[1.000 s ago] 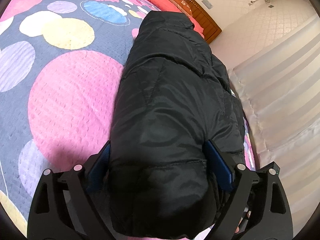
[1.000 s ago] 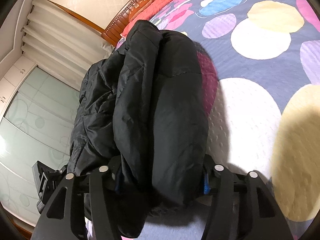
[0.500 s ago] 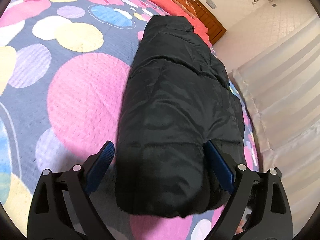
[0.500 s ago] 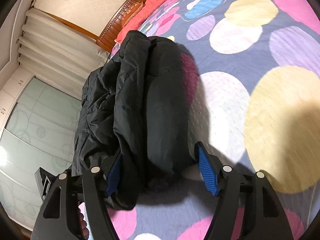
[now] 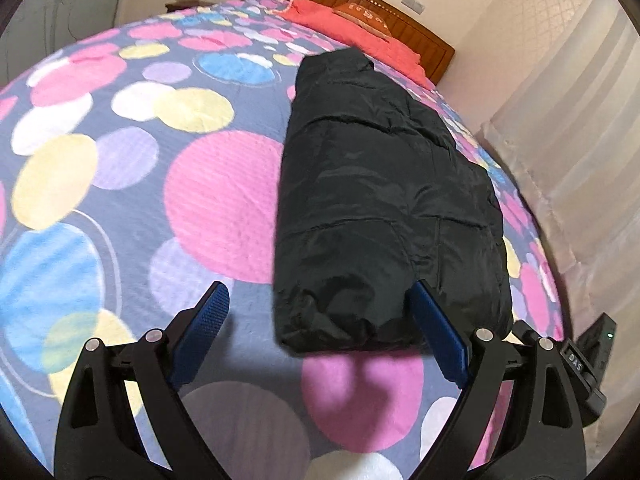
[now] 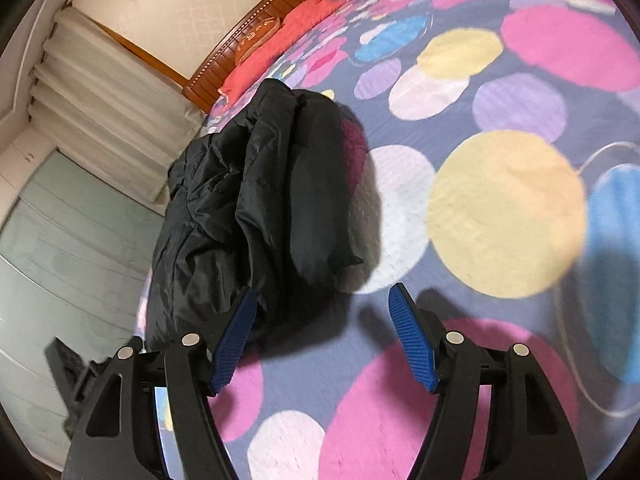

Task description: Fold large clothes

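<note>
We see the black jacket (image 5: 380, 208) folded into a long bundle on the spotted bedspread (image 5: 120, 168), near the bed's curtain-side edge. Its long axis runs from us twd the wooden headboard (image 5: 360, 4), collar end far, hem end near. Left gripper (image 5: 320, 312): jaws wide, nothing held. Right gripper (image 6: 322, 320): jaws wide, empty, jacket just beside its left finger.

The right gripper (image 6: 322, 312) stands open over the spotted bedspread (image 6: 508, 216), nothing between its blue pads. At ten o'clock lies the folded black jacket (image 6: 256, 208) (puffy, creased), headboard (image 6: 260, 32) beyond.
</note>
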